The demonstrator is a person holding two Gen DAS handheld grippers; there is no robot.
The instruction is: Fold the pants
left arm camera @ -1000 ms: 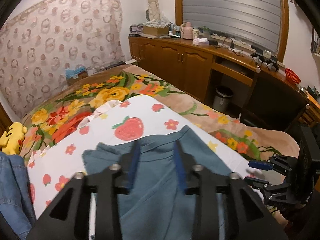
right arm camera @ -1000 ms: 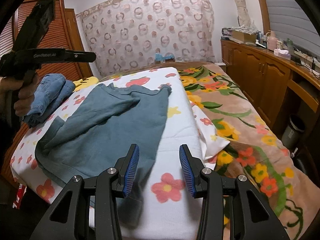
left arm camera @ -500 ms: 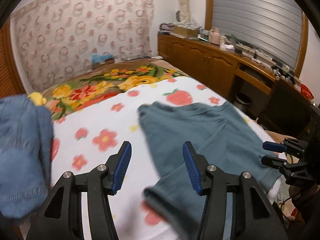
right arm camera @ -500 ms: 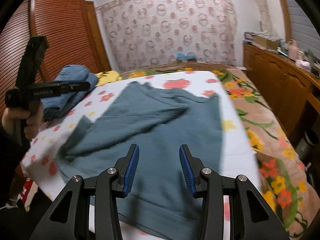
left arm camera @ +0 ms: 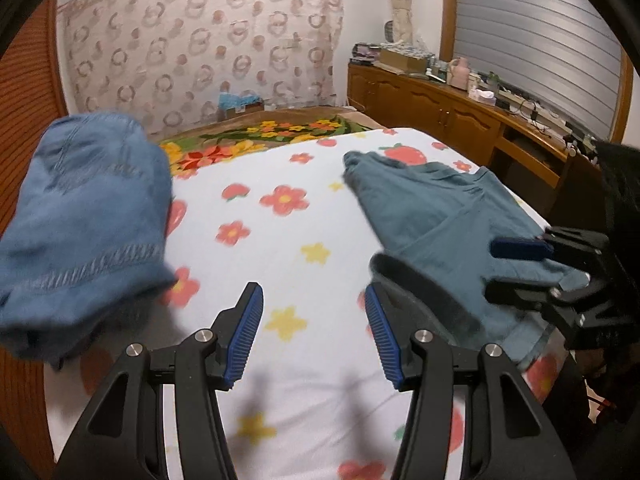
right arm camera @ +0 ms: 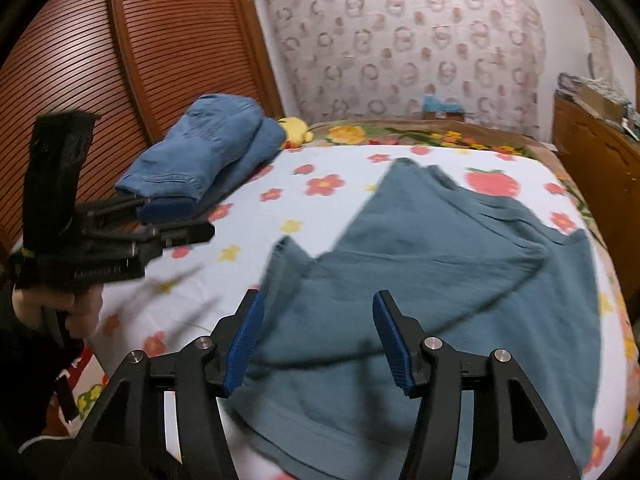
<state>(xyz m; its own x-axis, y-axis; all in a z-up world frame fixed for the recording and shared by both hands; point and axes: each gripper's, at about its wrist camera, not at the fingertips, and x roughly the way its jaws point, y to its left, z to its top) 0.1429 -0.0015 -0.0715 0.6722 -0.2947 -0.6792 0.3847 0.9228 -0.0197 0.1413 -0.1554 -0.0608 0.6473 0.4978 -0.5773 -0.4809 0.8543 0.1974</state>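
We hold both grippers above the bed [right arm camera: 400, 168], which is covered by a white sheet [left arm camera: 304, 240] printed with flowers and strawberries. Our left gripper [left arm camera: 312, 336] has its jaws spread wide with nothing between them, hovering over bare sheet. Our right gripper [right arm camera: 316, 340] also has its jaws spread and empty, poised over the near edge of the teal pants [right arm camera: 440, 272].

The teal pants lie crumpled and partly spread on the sheet, on the side nearer the wooden cabinets [left arm camera: 432, 108], with one leg end [right arm camera: 284, 256] sticking out toward the left gripper. In the left wrist view the near part of the pants is blurred, so we cannot tell exactly how the fabric is layered there.

A folded pile of blue denim [right arm camera: 208, 152] rests on the bed near the slatted wardrobe doors [right arm camera: 120, 60], well apart from the teal pants. A yellow plush toy [right arm camera: 296, 132] sits just beside the denim.
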